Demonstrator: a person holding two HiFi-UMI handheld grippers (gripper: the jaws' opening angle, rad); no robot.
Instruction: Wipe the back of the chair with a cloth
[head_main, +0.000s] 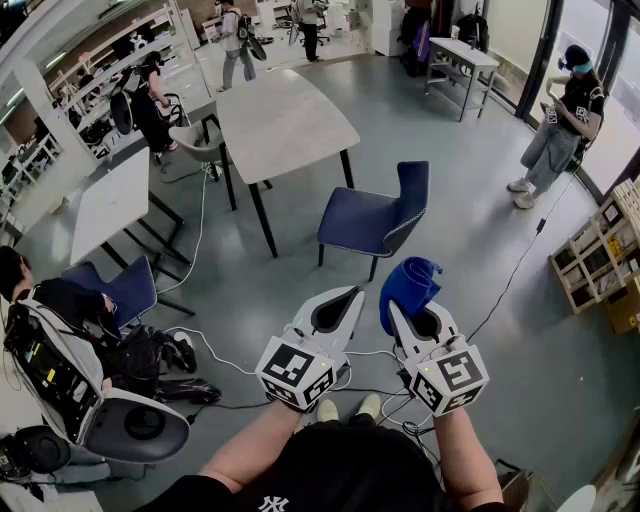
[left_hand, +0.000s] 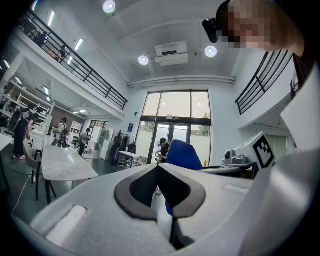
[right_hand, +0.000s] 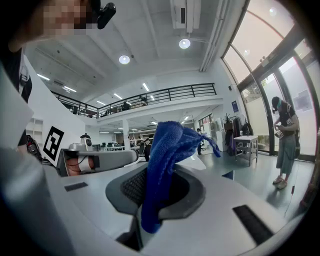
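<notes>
The blue chair stands on the grey floor ahead of me, its back on the right side, next to a grey table. My right gripper is shut on a blue cloth, which bunches up above its jaws and hangs well short of the chair. In the right gripper view the cloth rises out of the closed jaws of the right gripper. My left gripper is held beside it, shut with nothing in it; in the left gripper view the left gripper points up, with the cloth behind it.
A second blue chair and a seated person are at the left beside a white table. Cables trail over the floor. Someone stands at the right near wooden shelves. A small table is at the back.
</notes>
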